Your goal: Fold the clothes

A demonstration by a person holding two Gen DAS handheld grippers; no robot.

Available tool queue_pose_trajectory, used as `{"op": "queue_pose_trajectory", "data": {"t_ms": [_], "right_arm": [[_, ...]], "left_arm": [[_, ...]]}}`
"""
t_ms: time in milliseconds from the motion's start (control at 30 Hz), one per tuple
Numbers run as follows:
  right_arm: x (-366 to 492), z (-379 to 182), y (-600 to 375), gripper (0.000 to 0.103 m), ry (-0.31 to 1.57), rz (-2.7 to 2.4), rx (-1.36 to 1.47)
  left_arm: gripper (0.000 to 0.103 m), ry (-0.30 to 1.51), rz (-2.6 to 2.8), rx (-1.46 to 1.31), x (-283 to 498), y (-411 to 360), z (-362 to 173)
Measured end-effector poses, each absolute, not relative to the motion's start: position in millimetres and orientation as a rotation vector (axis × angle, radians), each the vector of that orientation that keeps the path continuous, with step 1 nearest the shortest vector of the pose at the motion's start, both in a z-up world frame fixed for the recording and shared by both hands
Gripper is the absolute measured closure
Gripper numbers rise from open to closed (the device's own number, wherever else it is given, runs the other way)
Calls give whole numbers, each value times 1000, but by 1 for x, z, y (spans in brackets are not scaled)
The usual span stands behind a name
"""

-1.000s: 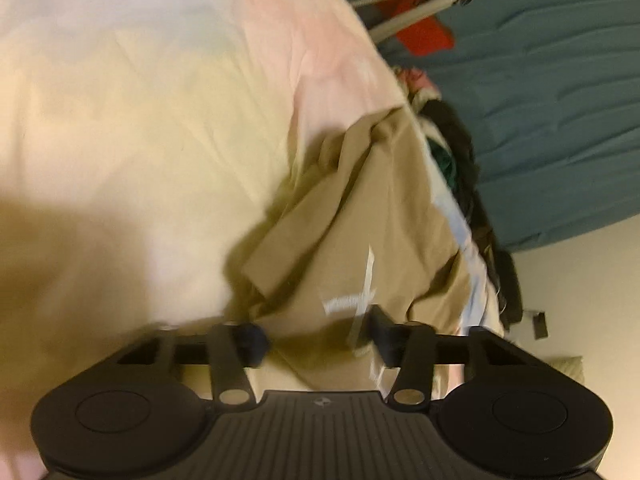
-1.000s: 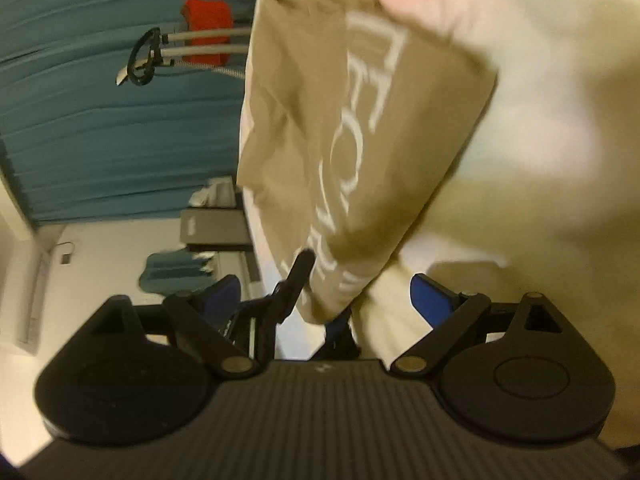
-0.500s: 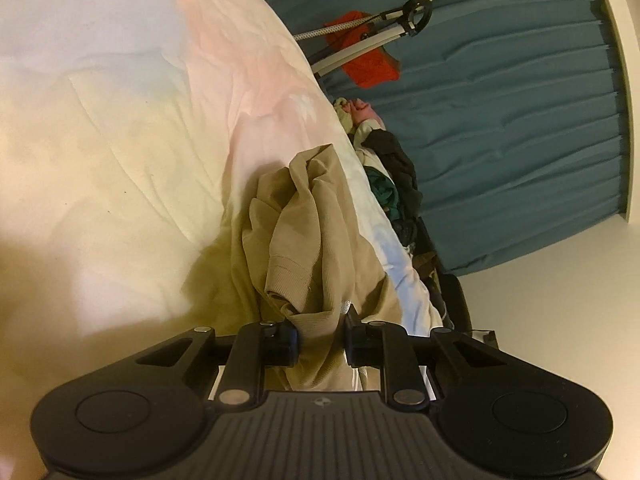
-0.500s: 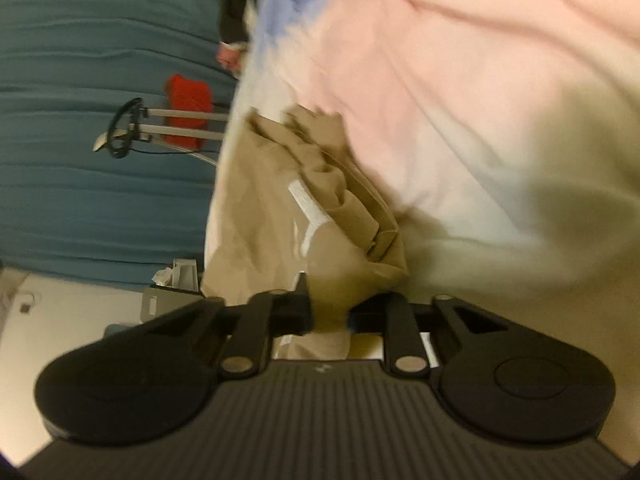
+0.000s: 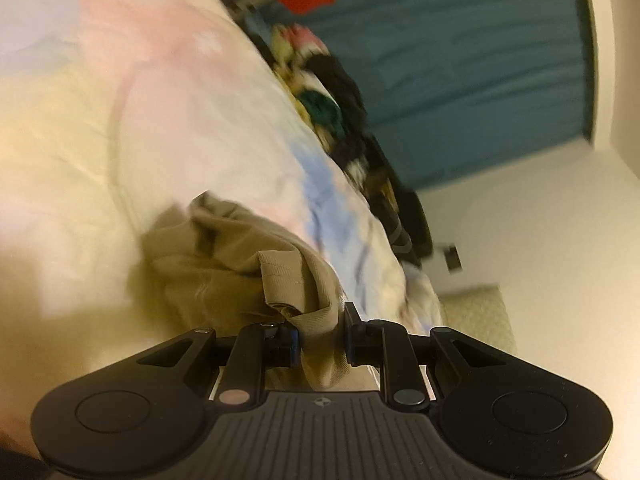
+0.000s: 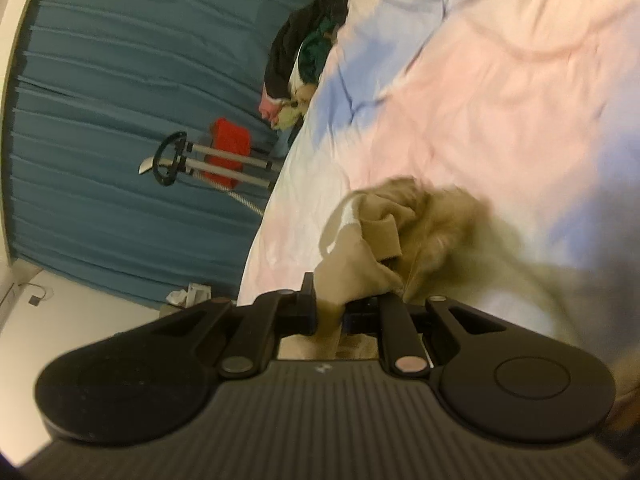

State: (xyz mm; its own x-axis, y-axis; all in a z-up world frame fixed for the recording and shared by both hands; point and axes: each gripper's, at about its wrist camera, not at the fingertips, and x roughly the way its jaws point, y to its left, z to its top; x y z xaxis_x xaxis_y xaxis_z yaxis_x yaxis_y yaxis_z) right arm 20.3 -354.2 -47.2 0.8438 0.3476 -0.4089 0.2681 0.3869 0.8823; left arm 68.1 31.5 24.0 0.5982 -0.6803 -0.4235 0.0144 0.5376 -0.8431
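Note:
A tan garment [image 5: 240,264] with white lettering hangs bunched over the pastel bedspread [image 5: 120,120]. In the left wrist view my left gripper [image 5: 320,340] is shut on a ribbed edge of it, with cloth pinched between the blue-padded fingers. The right wrist view shows the same tan garment [image 6: 380,248] crumpled and lifted, and my right gripper [image 6: 328,312] is shut on another fold of it. Most of the garment trails below and between the two grippers.
A heap of dark and coloured clothes [image 5: 340,112] lies along the bed's far edge [image 6: 304,60]. Behind it hangs a teal curtain [image 6: 120,100], with a metal stand and a red item [image 6: 230,142] before it. A white wall [image 5: 540,260] is beyond.
Both grippers closed on the tan garment and rose with it. The garment went from lying spread on the bed to bunched and lifted off the bedspread.

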Motion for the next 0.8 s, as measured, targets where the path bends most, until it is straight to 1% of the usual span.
{"op": "queue_pose_trajectory", "data": {"t_ms": [133,300,500,567,633,700,800], "right_arm": [[41,-24,-394,88,571,-1,1181],[124,3,-446,88,525,-84,1134],[227,33,-496,88,384,-106,1039],[249,29,-506,88,328,-113,1001],[267,13,-512,88,296,-122,966],[278,-14,-516,88,301,-133,959],[280,-70,-516,88,386,-161,944]], "left_arm": [[82,888,-502,-875,115,-22,52],[82,890,-506,-814,208,-97,84],[82,776,-572,-794,334,-171,105],[82,713,-599,-748,359,-193,104],[82,661,-607,-685,374,-215,92],[82,675,-591,-654,387,-229,64],[82,775,-565,-625,390,-232,12]]}}
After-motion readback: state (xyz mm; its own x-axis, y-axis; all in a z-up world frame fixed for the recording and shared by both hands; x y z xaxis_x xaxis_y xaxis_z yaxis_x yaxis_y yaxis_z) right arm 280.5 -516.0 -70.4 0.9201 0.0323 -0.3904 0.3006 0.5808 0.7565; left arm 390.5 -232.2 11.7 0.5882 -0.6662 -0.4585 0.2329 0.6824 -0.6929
